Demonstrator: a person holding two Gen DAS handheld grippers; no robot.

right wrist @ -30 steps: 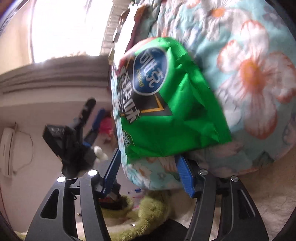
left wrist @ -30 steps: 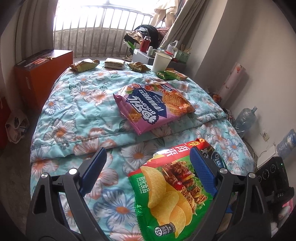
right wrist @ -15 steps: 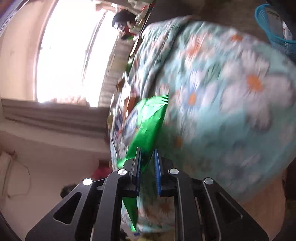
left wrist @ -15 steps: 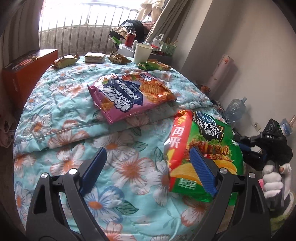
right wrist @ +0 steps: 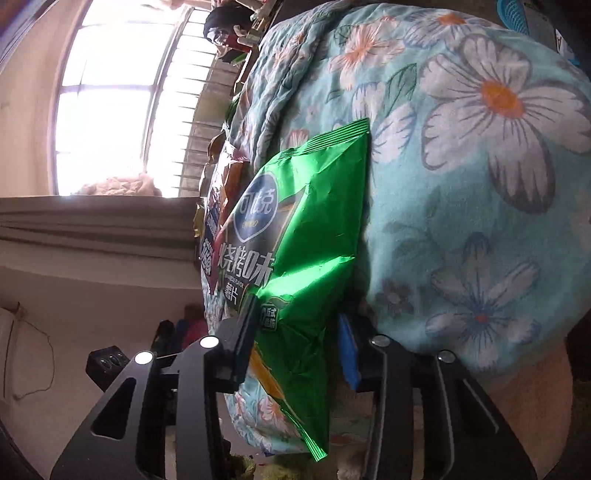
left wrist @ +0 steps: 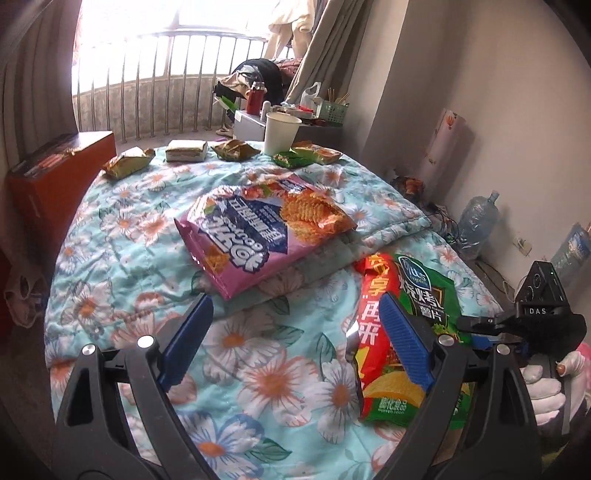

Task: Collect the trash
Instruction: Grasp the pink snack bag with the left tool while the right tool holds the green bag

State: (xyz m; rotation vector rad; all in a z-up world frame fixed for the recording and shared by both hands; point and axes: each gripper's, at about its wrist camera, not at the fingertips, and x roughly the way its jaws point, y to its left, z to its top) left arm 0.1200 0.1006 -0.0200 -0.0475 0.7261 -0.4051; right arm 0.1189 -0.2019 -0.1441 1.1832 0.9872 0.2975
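Note:
A green chip bag [left wrist: 424, 291] stands tipped on its edge at the right side of the flowered quilt [left wrist: 129, 258]. My right gripper [right wrist: 297, 314] has the chip bag [right wrist: 306, 229] between its jaws near the lower end; the jaws are opening, but the bag still fills the gap and the pads touch it. In the left wrist view the right gripper [left wrist: 476, 326] reaches in from the right, held by a white-gloved hand [left wrist: 543, 391]. My left gripper [left wrist: 295, 301] hangs open over the quilt with nothing between its fingers. A pink snack bag [left wrist: 266, 236] lies beyond it.
Several small wrappers [left wrist: 127, 166] and a paper cup [left wrist: 280, 133] sit at the quilt's far end. An orange box [left wrist: 55, 173] stands left of the bed, a water bottle [left wrist: 478, 221] by the right wall. A blue basket [right wrist: 517, 11] shows past the quilt [right wrist: 480, 184].
The green bag went from lying flat to tipped up at the bed's right edge. My right gripper closed on it, then widened a little. The left gripper drifted slightly.

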